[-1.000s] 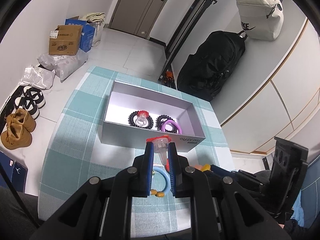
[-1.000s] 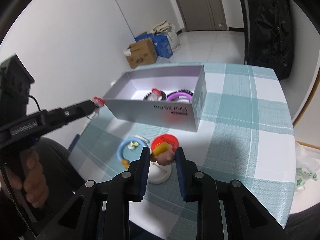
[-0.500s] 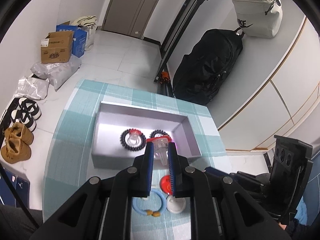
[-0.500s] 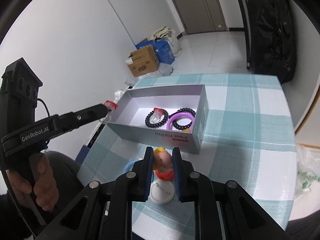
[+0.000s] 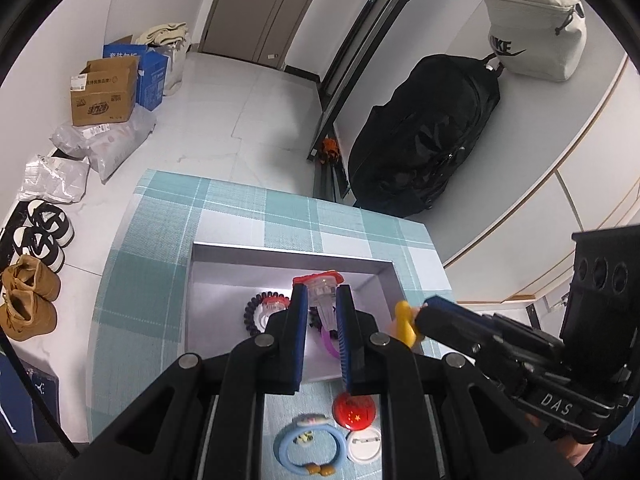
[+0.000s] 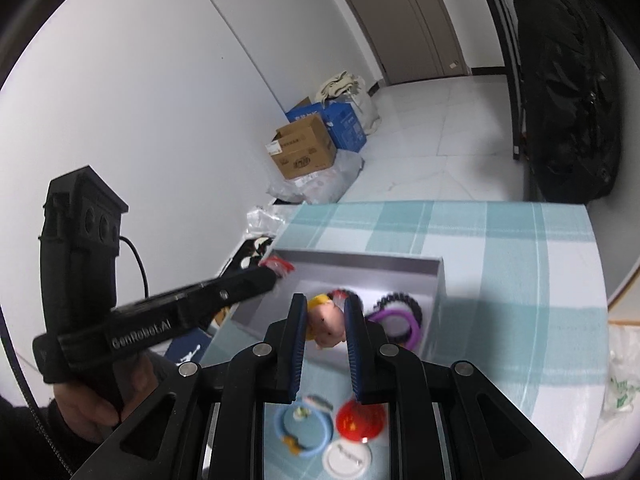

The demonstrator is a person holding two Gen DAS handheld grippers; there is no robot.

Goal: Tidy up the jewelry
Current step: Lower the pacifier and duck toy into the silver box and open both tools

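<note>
My left gripper (image 5: 322, 292) is shut on a small clear charm with a red top (image 5: 320, 282) and holds it above the open grey box (image 5: 288, 254). In the box lie a black bead bracelet with a red and clear charm (image 5: 262, 312) and a purple bracelet (image 6: 398, 326). My right gripper (image 6: 325, 300) is shut on a little yellow-haired doll figure (image 6: 326, 320), above the box's near wall. A blue bracelet (image 5: 308, 450), a red badge (image 5: 354, 410) and a white badge (image 5: 362, 446) lie on the checked tablecloth (image 5: 152, 280) below my fingers.
The small table ends just beyond the box. On the floor stand cardboard boxes (image 5: 104, 92), plastic bags and shoes (image 5: 28, 296) at the left, and a black bag (image 5: 428, 140) at the right. A hand (image 6: 92, 400) grips the left tool.
The right gripper closed on the doll figure and lifted it off the table toward the box. The left gripper carried its charm forward from the box's near wall to over its inside.
</note>
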